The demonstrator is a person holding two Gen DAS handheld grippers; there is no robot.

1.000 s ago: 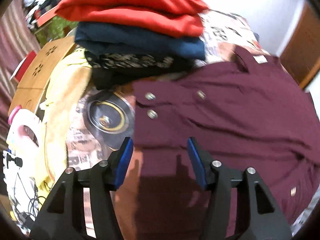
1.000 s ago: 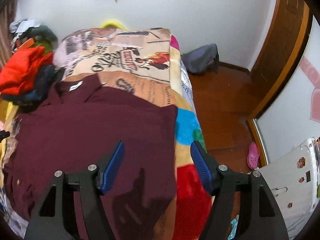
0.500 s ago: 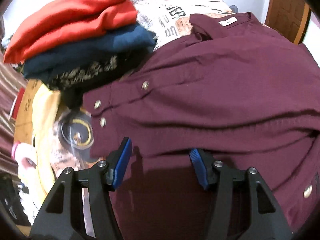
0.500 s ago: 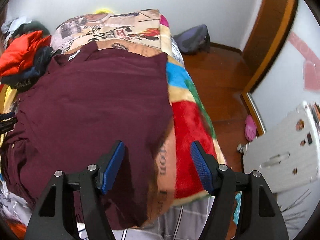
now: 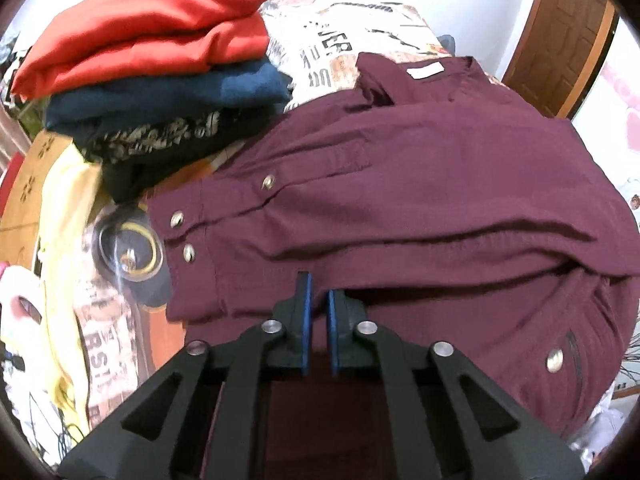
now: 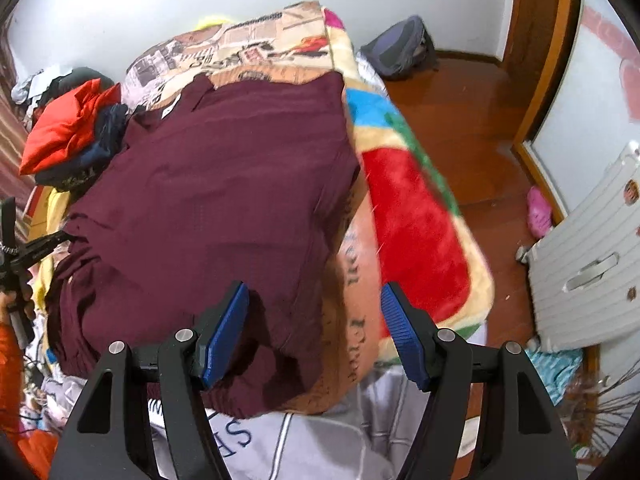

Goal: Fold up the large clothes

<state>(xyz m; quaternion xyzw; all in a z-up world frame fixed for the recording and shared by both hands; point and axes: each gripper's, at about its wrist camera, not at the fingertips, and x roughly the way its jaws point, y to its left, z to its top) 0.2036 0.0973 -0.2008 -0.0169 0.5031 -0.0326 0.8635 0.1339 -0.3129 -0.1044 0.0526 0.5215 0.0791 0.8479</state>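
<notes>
A large maroon shirt [image 5: 420, 184] with metal snaps lies spread on the bed, its sleeve folded across the body. My left gripper [image 5: 317, 300] is shut, its blue pads pinching a fold of the shirt just below the sleeve. In the right wrist view the same shirt [image 6: 224, 200] covers the left half of the bed, and the left gripper [image 6: 60, 236] shows at its left edge. My right gripper [image 6: 314, 320] hangs open above the shirt's near right corner, one pad over the cloth and the other over the blanket, touching nothing.
A stack of folded clothes [image 5: 152, 52], red on top of navy, sits at the shirt's far left. The colourful blanket [image 6: 412, 216] drapes over the bed's right edge. A white suitcase [image 6: 592, 264] and a grey backpack [image 6: 400, 52] stand on the wooden floor.
My left gripper has slid right over the shirt, and its jaws have closed on a fold. My right gripper has moved down toward the shirt's near corner, its jaws still wide.
</notes>
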